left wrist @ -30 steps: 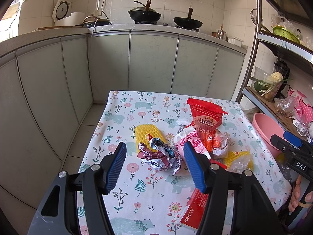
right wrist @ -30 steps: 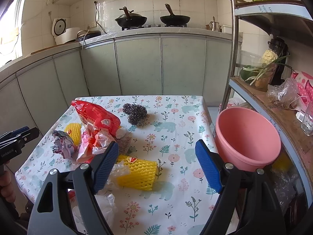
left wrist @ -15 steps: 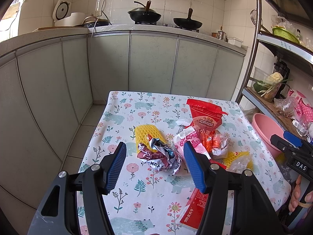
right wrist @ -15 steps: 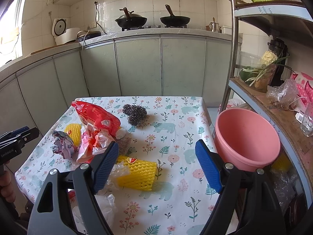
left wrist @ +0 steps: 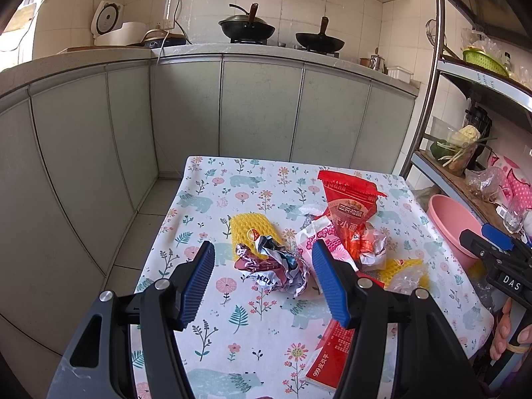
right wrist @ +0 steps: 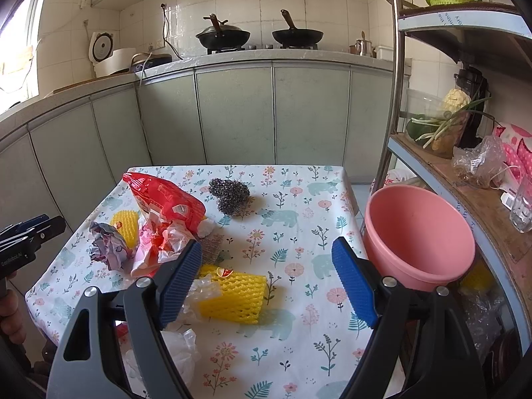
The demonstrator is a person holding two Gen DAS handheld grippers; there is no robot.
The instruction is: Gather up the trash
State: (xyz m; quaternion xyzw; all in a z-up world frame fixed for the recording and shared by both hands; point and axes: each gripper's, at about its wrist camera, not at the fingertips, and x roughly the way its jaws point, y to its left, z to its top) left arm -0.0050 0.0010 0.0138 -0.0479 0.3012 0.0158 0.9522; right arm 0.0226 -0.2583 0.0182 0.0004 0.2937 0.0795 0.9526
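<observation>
**Both hand-held grippers spread and empty over the trash pile**

Left hand-held gripper (left wrist: 262, 281): jaws spread wide, holding nothing, touching nothing. It hangs above the surface (left wrist: 232, 326) with the crumpled foil wrapper (left wrist: 276, 267) framed between its pads.

Right hand-held gripper (right wrist: 266, 281): also spread wide and empty, over the yellow foam net (right wrist: 232, 296), which lies beside clear plastic film (right wrist: 196, 292).

Trash sits clustered on the surface: red snack bag (left wrist: 349, 202), second yellow net (left wrist: 251, 229), steel scourer (right wrist: 229, 194). Pink basin (right wrist: 415, 232) stands just off the surface's right edge, the likely receptacle.

Risks, as judged:
- springy foil may slip out of a shallow pinch
- closing pads may snag the tablecloth or the net touching the wrapper
- film may drag along with the foam net
- a drop short of the basin lands on the floor
</observation>
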